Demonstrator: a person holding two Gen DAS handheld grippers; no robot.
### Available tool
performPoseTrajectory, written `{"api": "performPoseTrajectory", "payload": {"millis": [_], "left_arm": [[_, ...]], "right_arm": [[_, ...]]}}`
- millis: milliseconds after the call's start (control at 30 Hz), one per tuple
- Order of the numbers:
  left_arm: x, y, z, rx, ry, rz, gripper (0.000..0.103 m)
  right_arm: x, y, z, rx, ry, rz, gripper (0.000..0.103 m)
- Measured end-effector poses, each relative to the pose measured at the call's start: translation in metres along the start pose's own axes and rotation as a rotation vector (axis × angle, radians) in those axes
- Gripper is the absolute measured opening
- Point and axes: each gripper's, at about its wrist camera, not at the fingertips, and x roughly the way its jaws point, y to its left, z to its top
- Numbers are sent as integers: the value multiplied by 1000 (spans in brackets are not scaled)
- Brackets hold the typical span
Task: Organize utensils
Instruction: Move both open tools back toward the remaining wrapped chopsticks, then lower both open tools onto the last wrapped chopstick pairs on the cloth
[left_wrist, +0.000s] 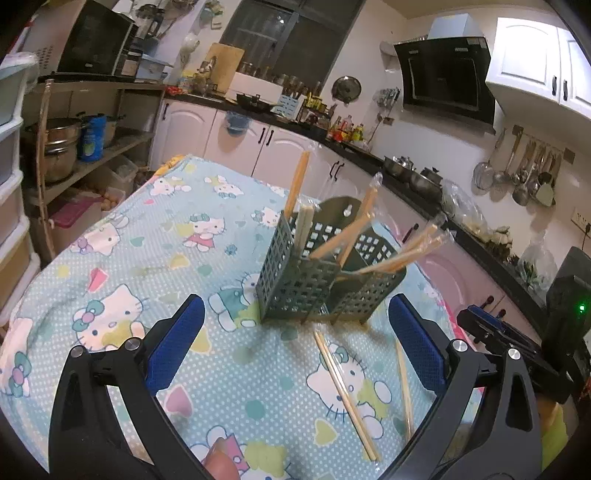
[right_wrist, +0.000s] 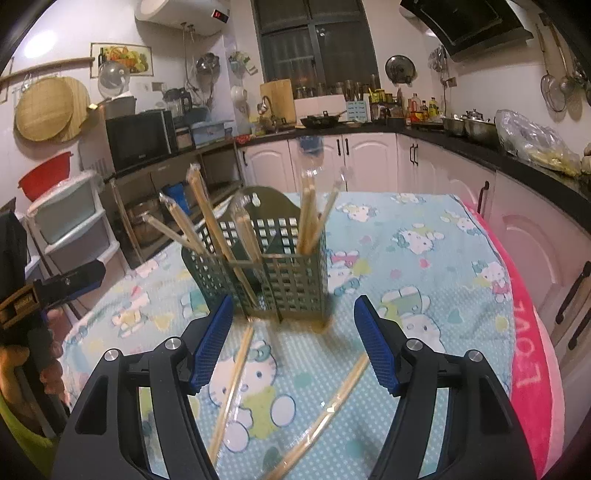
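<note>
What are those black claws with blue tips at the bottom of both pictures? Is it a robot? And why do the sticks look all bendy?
Not a robot. A person holds a claw tool in each hand, and each tool carries a small camera looking out along its two fingers. One picture comes from the left gripper, the other from the right gripper. The round lens bends straight things.

Both look at a table under a light blue cartoon-cat cloth. On it stands a dark green plastic holder with grid holes, with several plastic-wrapped wooden chopsticks leaning inside. Two more wrapped chopstick pairs lie flat on the cloth in front of it.

Both claws are open and hold nothing right now.
</note>
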Motion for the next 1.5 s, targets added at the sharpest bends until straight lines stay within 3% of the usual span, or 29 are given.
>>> {"api": "performPoseTrajectory", "payload": {"millis": [700,1067,1300,1500], "left_arm": [[69,-32,-52,46,235,-67,90],[122,-40,-67,22,395,-93,56],[139,-41,-62,25,407,-37,52],[152,-42,-59,31,401,11,52]], "right_arm": [[27,-42,-47,70,195,-32,66],[77,-68,-37,90,309,-33,60],[118,-77,-33,83,374,-43,56],[136,-82,-36,97,383,-58,39]]}}
